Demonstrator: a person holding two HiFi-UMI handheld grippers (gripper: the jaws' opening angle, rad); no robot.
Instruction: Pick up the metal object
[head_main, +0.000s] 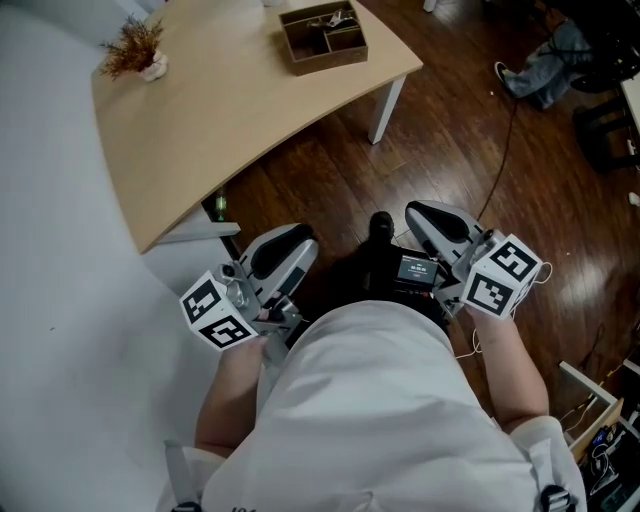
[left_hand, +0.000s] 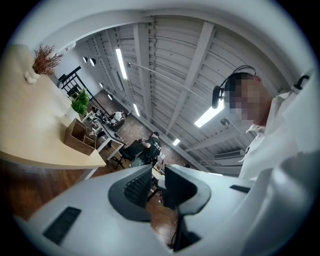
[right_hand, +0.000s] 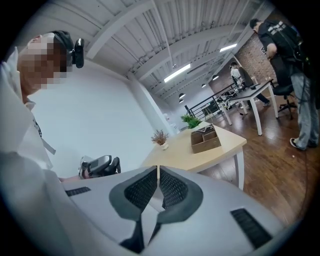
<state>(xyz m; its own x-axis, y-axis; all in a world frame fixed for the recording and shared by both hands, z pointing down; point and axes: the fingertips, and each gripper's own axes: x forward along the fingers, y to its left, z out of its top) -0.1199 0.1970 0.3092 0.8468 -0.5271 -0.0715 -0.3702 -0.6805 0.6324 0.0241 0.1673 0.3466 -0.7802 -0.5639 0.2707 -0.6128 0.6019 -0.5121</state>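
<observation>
With the left tool (head_main: 290, 250) gaping narrowly and the right tool (head_main: 430, 222) pressed shut, empty, both are hanging well below the upper-frame surface (head_main: 230, 110), whose box (head_main: 323, 40) is probably holding the metal object; arriving shut risks knocking it.

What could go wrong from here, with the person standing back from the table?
The right gripper has its jaws together, so it must open before taking anything from the wooden tray. A thin cable crosses the floor beside the table; a step forward might snag it. The dried plant sits near the table's edge and could get knocked.
</observation>
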